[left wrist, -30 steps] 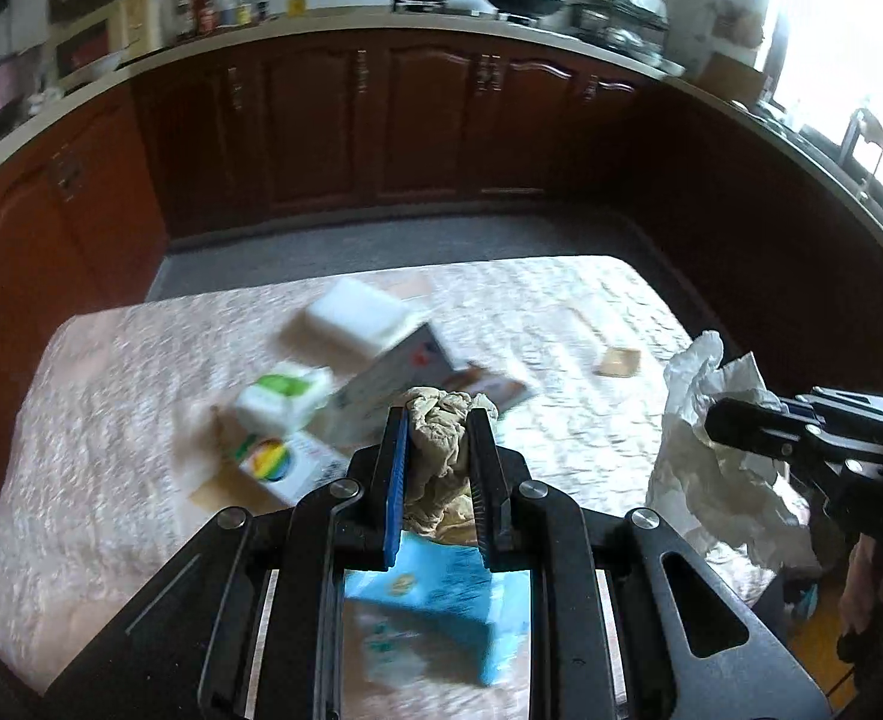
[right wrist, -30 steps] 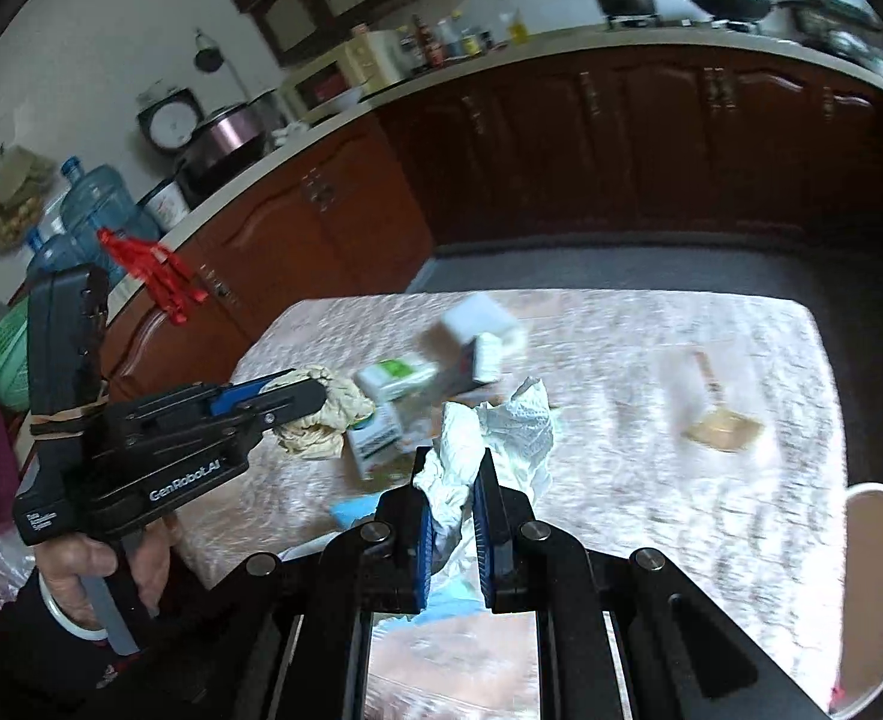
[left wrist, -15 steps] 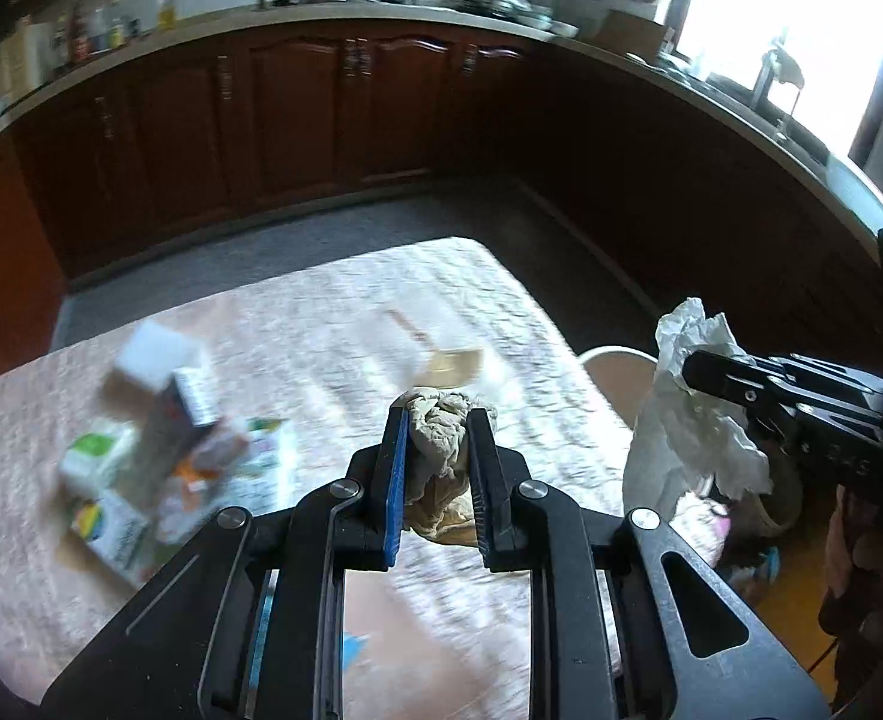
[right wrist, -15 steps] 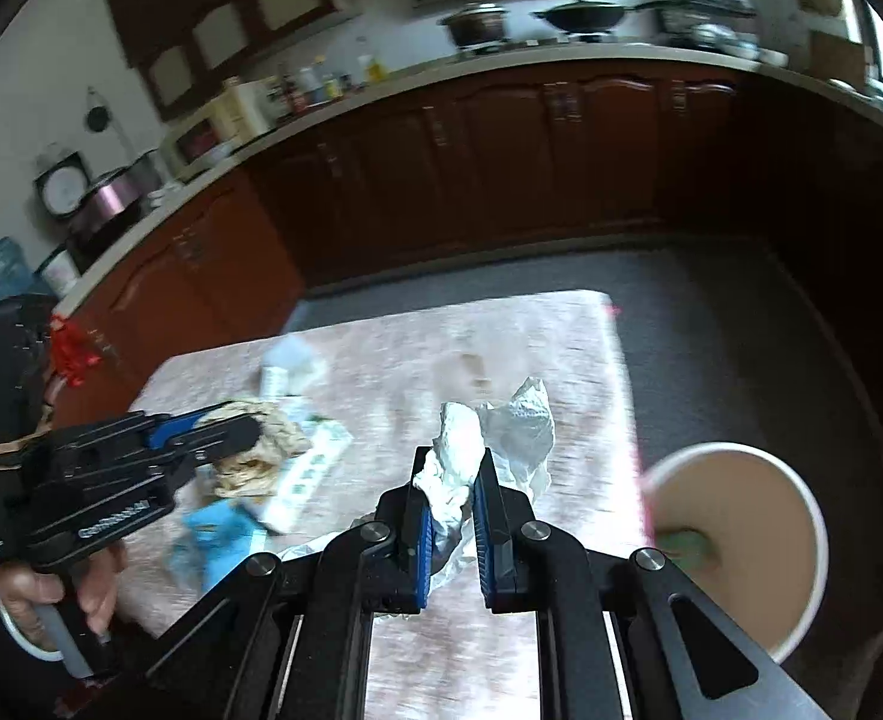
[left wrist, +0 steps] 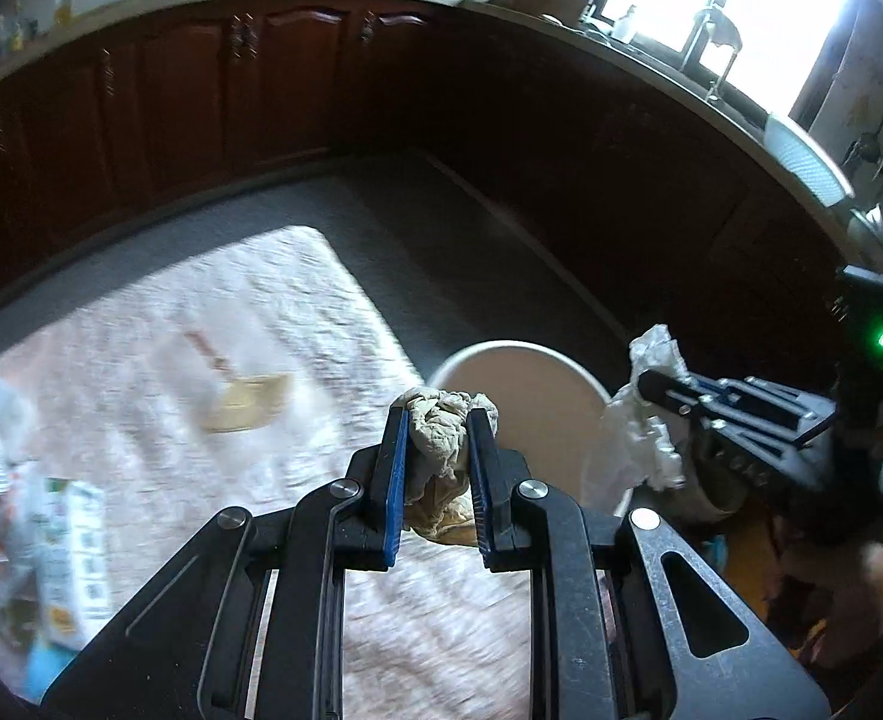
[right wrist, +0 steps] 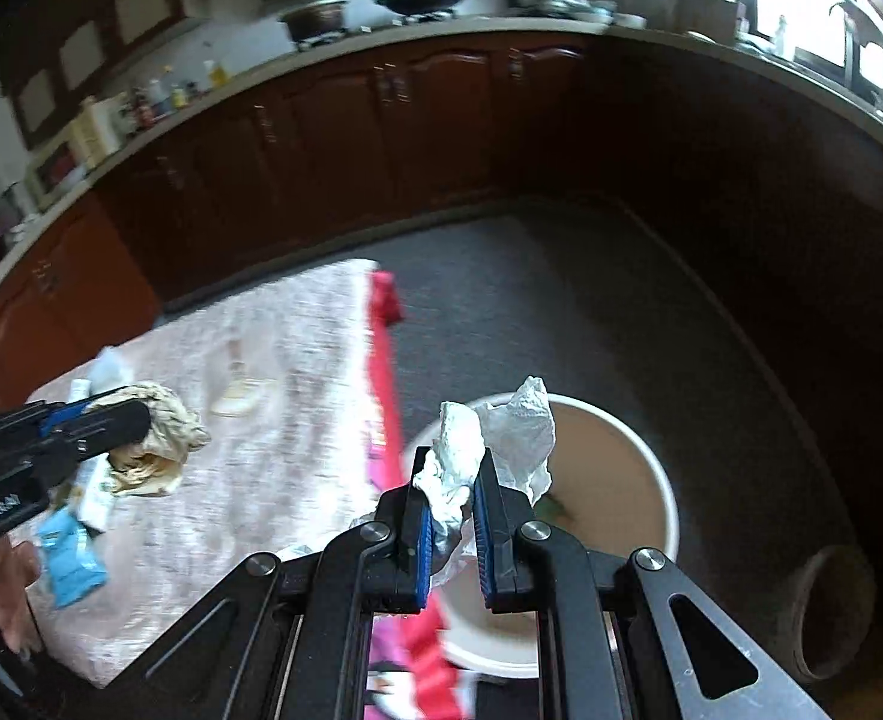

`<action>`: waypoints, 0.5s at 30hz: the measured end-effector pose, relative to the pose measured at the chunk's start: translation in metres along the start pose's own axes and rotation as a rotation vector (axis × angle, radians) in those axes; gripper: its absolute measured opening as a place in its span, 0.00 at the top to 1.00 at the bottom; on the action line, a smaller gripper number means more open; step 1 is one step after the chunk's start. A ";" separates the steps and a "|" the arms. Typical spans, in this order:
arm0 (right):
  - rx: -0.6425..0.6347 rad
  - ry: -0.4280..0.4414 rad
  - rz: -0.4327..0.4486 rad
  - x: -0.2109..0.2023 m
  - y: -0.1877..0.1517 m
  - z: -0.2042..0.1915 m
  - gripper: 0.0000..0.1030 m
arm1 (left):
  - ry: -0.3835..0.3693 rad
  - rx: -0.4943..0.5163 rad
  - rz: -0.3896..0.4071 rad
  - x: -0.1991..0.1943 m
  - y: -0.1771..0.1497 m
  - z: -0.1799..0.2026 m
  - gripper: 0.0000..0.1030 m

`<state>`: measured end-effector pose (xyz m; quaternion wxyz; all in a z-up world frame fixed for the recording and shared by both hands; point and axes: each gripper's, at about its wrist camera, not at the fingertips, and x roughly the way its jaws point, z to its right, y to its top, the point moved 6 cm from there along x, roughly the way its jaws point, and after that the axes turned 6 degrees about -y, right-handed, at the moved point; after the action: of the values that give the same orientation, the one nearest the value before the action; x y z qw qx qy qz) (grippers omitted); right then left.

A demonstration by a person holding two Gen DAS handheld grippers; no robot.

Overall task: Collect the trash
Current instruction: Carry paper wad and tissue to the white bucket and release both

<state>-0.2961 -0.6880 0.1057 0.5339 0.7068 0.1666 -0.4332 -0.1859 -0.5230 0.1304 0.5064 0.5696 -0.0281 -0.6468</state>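
**Carrying Two Wads of Trash Toward the Bin**

Holding one piece each, both grippers sit beside the table edge. Items are listed left to right.

1. Cartons and wrappers (left wrist: 51, 540): at 9 o'clock in the left wrist view, lying on the table (left wrist: 213, 312). They are smeared by motion blur; labels cannot be read. Judged to be trash not yet collected.

2. Flat tan scrap (left wrist: 249, 402): at 10 o'clock of the left gripper, alone on the table. Its material cannot be determined.

3. Left gripper (left wrist: 438, 420): fingers clamped on the tan crumpled wad (left wrist: 441, 456), which bulges above and below the pads. The grip is central, so the wad is unlikely to slip. It hangs over the table edge, just short of the bin.

4. Bin (right wrist: 651, 468): a pale round container on the floor, at 1 o'clock of the left gripper. Something small and green lies inside; it is too indistinct to name. The near rim is hidden behind the grippers in both views.

5. Right gripper (right wrist: 453, 468): fingers clamped on the white crumpled paper (right wrist: 501, 438). In the right wrist view it is over the bin's near rim at 12 o'clock, apparently placed for release.

6. Red strip (right wrist: 384, 360): along the table edge, blurred; identity cannot be told.
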 end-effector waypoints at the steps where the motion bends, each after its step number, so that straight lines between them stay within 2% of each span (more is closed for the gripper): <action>1: 0.000 -0.024 -0.006 0.004 -0.001 0.008 0.90 | -0.017 -0.008 -0.007 0.006 0.001 0.003 0.84; 9: 0.006 -0.149 -0.050 0.034 -0.015 0.053 0.88 | -0.099 -0.061 -0.058 0.060 0.000 0.027 0.82; 10: 0.017 -0.145 -0.061 0.038 -0.017 0.056 0.84 | -0.109 -0.065 -0.065 0.066 -0.001 0.029 0.78; 12: 0.055 -0.138 -0.084 0.043 -0.021 0.063 0.66 | -0.119 -0.075 -0.078 0.072 -0.004 0.031 0.64; 13: 0.068 -0.133 -0.084 0.043 -0.022 0.065 0.66 | -0.124 -0.085 -0.081 0.074 -0.006 0.031 0.51; 14: 0.075 -0.127 -0.085 0.042 -0.023 0.066 0.65 | -0.125 -0.090 -0.079 0.075 -0.007 0.030 0.47; 15: 0.079 -0.119 -0.087 0.041 -0.024 0.065 0.65 | -0.122 -0.092 -0.079 0.073 -0.008 0.029 0.47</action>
<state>-0.3176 -0.7470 0.0552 0.4953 0.6923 0.1478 -0.5036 -0.2013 -0.5853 0.0838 0.5037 0.5058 -0.0067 -0.7003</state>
